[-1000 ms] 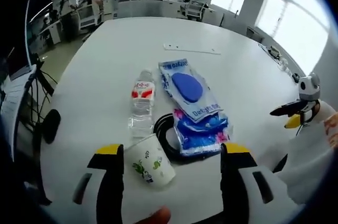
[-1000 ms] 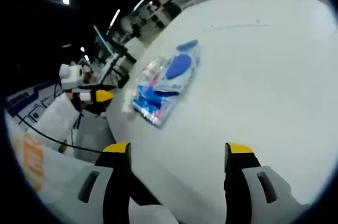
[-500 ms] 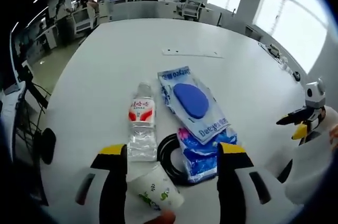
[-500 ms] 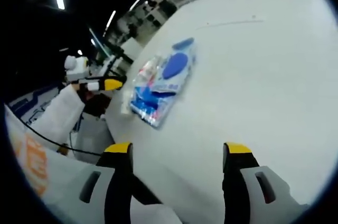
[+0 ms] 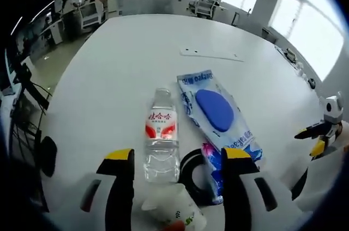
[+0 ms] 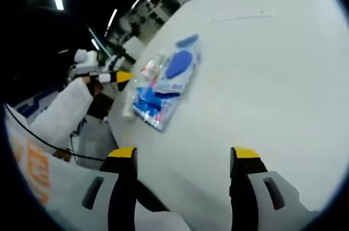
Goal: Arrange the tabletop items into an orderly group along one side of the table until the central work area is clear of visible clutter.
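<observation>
While the left gripper (image 5: 174, 157) hangs over the table (image 5: 109, 62) with fingers spread, holding nothing, a bottle (image 5: 161, 135) lies ahead between them. Beside it a coiled cable (image 5: 191, 174) sits half under two blue packs (image 5: 218, 114). A paper cup (image 5: 174, 214) lies low between the fingers, partly cut off. The right gripper (image 6: 182, 157), jaws spread and empty, faces bare tabletop, the packs well ahead on the left finger's side.

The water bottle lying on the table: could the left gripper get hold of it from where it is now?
Probably yes. The water bottle lies just ahead of the left gripper, between its open jaws, with nothing on top of it. The paper cup lies nearer, low between the jaws, and might get nudged.
</observation>
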`<control>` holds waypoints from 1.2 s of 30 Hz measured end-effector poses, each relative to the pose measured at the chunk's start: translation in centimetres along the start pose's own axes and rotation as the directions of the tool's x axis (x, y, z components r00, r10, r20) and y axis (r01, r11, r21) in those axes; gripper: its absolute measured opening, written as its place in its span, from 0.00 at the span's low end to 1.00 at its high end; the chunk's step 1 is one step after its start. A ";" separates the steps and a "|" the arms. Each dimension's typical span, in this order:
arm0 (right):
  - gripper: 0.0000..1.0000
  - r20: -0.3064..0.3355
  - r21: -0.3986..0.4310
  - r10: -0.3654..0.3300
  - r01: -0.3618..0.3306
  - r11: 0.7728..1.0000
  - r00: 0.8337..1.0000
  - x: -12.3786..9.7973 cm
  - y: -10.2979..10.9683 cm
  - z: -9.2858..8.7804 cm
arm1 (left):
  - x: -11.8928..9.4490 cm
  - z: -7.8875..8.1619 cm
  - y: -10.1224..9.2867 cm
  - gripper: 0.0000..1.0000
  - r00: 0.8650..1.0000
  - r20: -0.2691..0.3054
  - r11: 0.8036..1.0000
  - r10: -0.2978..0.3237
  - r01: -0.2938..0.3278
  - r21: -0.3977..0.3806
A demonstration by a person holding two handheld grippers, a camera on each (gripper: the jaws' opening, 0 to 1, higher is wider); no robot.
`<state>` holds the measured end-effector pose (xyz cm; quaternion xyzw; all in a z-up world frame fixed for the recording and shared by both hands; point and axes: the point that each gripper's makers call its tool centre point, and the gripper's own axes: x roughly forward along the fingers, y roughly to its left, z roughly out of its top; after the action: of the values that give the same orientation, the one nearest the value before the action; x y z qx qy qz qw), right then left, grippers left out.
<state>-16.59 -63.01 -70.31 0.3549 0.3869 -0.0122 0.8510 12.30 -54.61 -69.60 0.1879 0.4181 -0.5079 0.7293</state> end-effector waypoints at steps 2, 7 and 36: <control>0.67 -0.006 0.002 0.003 -0.003 1.000 1.000 0.2 0.1 0.0 | 0.7 0.1 0.1 0.64 1.000 -0.011 1.000 -0.005 0.004 -0.004; 0.67 -0.020 0.003 0.017 -0.017 1.000 1.000 0.5 0.8 -0.1 | 1.8 0.5 0.5 0.63 1.000 -0.016 1.000 -0.004 0.004 -0.011; 0.62 0.014 0.050 0.021 -0.021 0.999 1.000 0.7 0.7 1.2 | 7.8 -0.5 1.8 0.57 0.989 -0.145 1.000 0.028 -0.028 0.000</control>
<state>-15.09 -63.01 -69.85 0.3802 0.3770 -0.0153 0.8445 14.73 -58.13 -76.42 0.2293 0.4680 -0.4821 0.7043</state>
